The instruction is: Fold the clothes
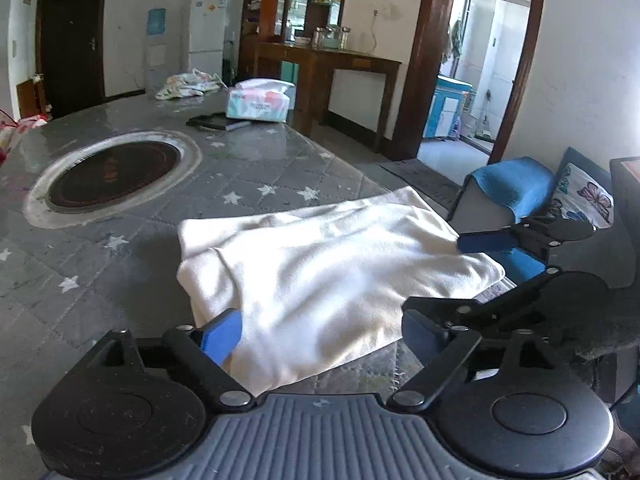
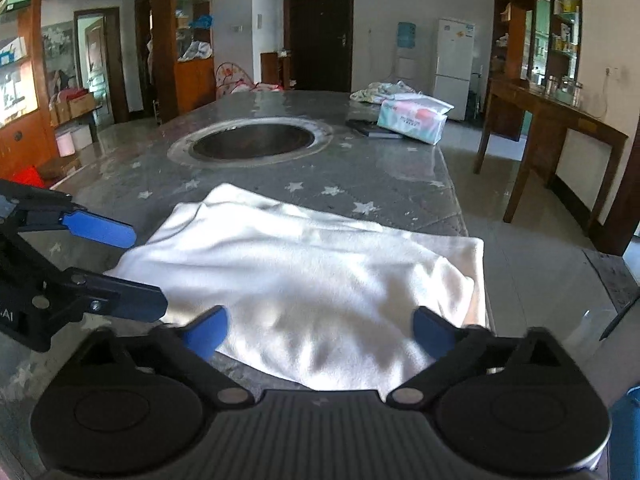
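Garment: A white garment [image 1: 320, 276] lies at the near right corner of the grey star-patterned surface [image 1: 120, 280], already doubled into a rough rectangle with layered edges showing along its left side.
Progress: You face a cloth that is folded at least once, its top still softly rumpled. It fits either a fold midway, with another halving to come, or a finished bundle just laid down; the pictures do not settle which.
Left claw: Your left claw [image 1: 320, 334] stands wide open at the near edge of the cloth, its left blue pad touching or just over the hem, gripping nothing.
Right claw: Your right claw [image 2: 320, 332] is likewise spread wide, straddling the near edge of the garment, both pads at the fabric's margin, nothing pinched.
Other cloth: A patterned heap of clothes [image 2: 380, 92] waits at the far right of the surface, beside a tissue pack [image 2: 412, 118].
Centre: A round sunken burner [image 2: 252, 142] sits well apart from the fold.
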A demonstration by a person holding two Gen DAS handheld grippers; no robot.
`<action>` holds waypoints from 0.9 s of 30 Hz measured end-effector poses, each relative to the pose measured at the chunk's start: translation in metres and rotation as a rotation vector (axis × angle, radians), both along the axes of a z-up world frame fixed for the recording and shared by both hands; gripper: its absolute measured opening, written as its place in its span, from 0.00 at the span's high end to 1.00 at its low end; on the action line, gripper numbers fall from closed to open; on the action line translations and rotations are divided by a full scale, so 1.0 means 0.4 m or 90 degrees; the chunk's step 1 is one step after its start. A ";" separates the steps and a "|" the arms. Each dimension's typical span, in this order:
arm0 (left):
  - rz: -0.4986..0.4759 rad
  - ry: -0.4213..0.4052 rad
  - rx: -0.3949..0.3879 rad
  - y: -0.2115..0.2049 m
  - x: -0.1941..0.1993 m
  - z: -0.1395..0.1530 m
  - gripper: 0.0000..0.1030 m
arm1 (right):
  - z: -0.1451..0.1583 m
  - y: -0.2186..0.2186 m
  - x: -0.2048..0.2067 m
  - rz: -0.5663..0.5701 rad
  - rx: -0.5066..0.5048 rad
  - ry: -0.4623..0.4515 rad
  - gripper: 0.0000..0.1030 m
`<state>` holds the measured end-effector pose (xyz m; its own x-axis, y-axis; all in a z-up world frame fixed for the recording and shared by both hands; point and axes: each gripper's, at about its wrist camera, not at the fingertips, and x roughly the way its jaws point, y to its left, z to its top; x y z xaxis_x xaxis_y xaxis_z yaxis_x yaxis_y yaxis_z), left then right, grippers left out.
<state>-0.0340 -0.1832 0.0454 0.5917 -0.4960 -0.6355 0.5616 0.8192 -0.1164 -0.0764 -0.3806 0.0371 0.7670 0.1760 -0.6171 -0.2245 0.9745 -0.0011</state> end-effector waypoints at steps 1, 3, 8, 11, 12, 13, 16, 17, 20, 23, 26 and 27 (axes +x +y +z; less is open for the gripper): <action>0.002 -0.002 -0.001 0.002 -0.003 0.001 0.11 | 0.002 0.000 -0.004 -0.001 0.001 -0.002 0.00; 0.005 -0.007 -0.003 0.006 -0.009 0.004 0.09 | 0.005 0.001 -0.012 -0.004 0.003 -0.007 0.00; 0.009 -0.020 -0.003 0.013 -0.026 0.008 0.01 | 0.004 0.003 -0.024 -0.014 -0.003 -0.008 0.00; 0.014 -0.026 -0.006 0.020 -0.037 0.011 0.00 | 0.006 0.004 -0.031 -0.027 -0.005 -0.009 0.00; 0.015 -0.028 -0.007 0.022 -0.041 0.012 0.00 | 0.006 0.005 -0.034 -0.029 -0.003 -0.008 0.00; 0.017 -0.030 -0.008 0.025 -0.044 0.013 0.00 | 0.007 0.005 -0.036 -0.031 -0.001 -0.007 0.00; 0.021 -0.035 -0.011 0.031 -0.055 0.016 0.00 | 0.009 0.008 -0.044 -0.036 0.006 -0.003 0.00; 0.023 -0.037 -0.012 0.033 -0.059 0.017 0.00 | 0.009 0.009 -0.047 -0.036 0.010 -0.001 0.00; 0.028 -0.042 -0.014 0.040 -0.070 0.020 0.00 | 0.010 0.014 -0.056 -0.034 0.020 0.003 0.00; 0.042 -0.042 -0.014 0.051 -0.078 0.021 0.00 | 0.012 0.024 -0.069 -0.034 0.025 0.003 0.00; 0.044 -0.045 -0.010 0.058 -0.089 0.022 0.00 | 0.015 0.029 -0.080 -0.043 0.034 0.003 0.00; 0.043 -0.047 -0.009 0.061 -0.095 0.023 0.00 | 0.015 0.031 -0.085 -0.047 0.036 0.003 0.00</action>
<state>-0.0718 -0.1589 0.0547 0.6691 -0.4619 -0.5822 0.5132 0.8538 -0.0876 -0.1103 -0.3682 0.0432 0.7758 0.1542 -0.6119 -0.1523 0.9868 0.0555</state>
